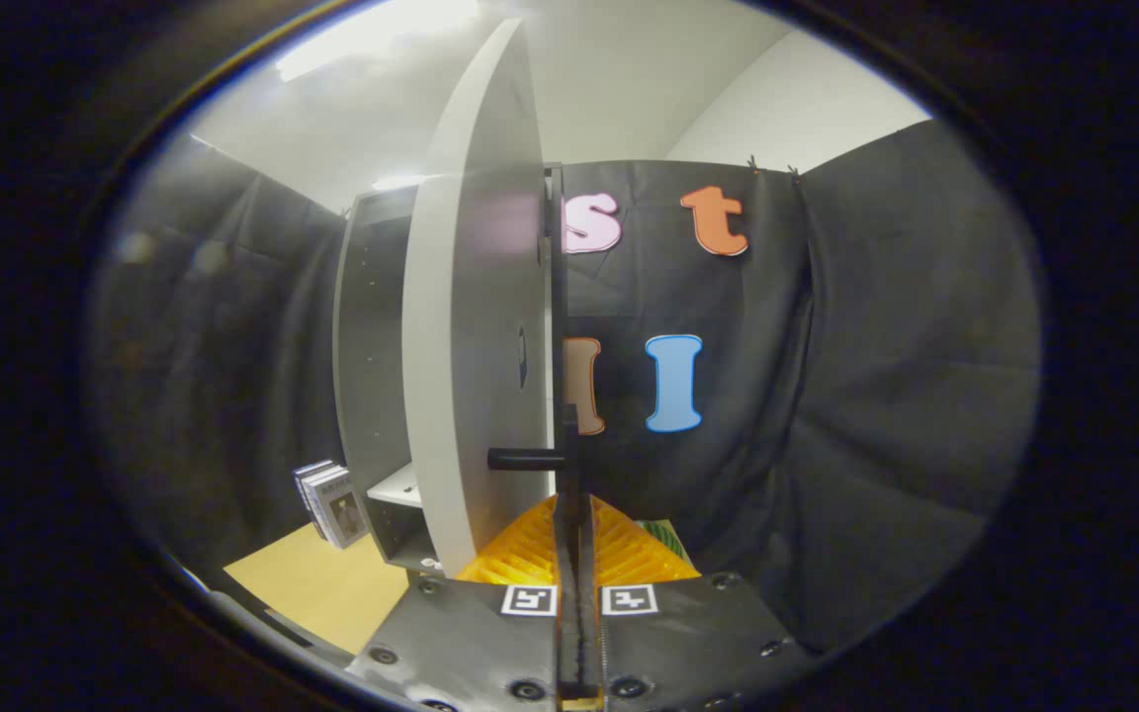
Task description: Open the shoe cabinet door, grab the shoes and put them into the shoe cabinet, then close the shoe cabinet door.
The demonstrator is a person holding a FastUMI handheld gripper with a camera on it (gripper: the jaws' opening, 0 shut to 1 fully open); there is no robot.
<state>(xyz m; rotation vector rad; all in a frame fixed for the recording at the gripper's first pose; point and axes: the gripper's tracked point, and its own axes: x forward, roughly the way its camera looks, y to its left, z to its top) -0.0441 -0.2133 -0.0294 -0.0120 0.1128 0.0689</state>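
Note:
The shoe cabinet (372, 326) stands ahead and to the left, grey, with a white shelf (397, 486) showing inside. Its pale door (476, 326) is swung open and I see it almost edge-on, straight ahead. A dark handle (525, 458) sticks out from the door just beyond my fingertips. My gripper (574, 504) is shut, its two fingers (525, 554) pressed together on the handle's bar, with the door's edge in line between them. A small green-striped thing (665, 535) peeks out past the right finger; I cannot tell what it is.
Several books (332, 502) stand upright on a light wooden surface (322, 583) beside the cabinet's left foot. Black cloth walls close in on the left, behind and to the right of the door.

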